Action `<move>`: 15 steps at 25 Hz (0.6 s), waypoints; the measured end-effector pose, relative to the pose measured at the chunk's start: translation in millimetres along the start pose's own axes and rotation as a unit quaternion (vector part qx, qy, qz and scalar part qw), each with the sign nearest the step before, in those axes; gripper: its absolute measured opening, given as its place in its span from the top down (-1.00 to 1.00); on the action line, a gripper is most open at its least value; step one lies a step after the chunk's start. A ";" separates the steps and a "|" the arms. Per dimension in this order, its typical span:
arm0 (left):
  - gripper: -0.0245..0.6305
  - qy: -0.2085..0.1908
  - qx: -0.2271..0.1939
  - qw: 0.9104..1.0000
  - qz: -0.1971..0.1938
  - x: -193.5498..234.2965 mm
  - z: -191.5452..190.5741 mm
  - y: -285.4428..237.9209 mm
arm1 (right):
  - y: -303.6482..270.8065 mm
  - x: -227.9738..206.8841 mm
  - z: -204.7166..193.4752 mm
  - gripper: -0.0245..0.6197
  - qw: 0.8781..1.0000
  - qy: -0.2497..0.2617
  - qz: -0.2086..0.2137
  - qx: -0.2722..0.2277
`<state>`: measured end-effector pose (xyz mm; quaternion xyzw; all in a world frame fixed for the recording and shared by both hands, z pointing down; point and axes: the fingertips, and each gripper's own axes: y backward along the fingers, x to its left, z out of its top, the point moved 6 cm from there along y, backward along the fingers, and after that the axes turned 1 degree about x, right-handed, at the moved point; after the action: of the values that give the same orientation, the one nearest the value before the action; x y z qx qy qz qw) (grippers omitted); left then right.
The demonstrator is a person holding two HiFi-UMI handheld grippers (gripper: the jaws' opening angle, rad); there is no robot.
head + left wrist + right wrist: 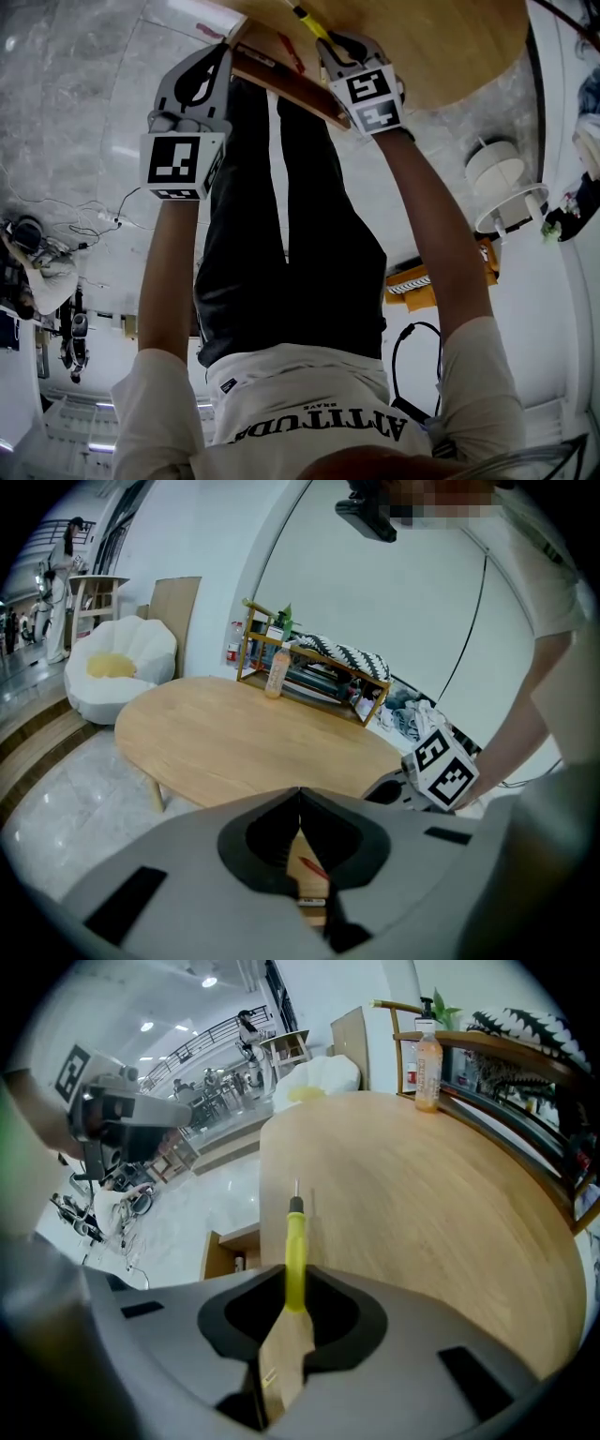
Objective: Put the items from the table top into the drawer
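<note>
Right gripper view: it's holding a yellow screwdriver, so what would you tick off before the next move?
1. Screwdriver clamped in the right gripper: ok.
2. Drawer open: ok.
3. Screwdriver over the drawer: not ok, it points out over the table.
4. Left gripper clear of the drawer opening: cannot tell.
5. Room left in the drawer: cannot tell; only a red thing shows inside.

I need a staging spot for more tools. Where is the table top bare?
Nearly all the table top is bare, from the near rim to the orange bottle at the far edge. Crowding is only beyond it, in the wooden rack.
</note>
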<state>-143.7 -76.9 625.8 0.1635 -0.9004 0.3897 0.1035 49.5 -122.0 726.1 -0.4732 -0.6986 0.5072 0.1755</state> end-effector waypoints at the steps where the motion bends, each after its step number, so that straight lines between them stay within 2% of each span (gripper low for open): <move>1: 0.86 0.000 0.002 1.000 -0.001 -1.3 -1.6 0.1 | 1.0 2.9 -4.3 0.68 1.000 0.000 0.001 0.002; 15: 0.86 0.016 0.005 1.000 0.007 -13.7 -36.6 5.8 | 6.2 55.8 -74.8 0.68 0.998 0.020 0.034 0.042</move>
<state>-131.0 -43.3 642.3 0.1516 -0.8977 0.3977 0.1143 79.3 -34.4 739.3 -0.4993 -0.6563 0.5322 0.1918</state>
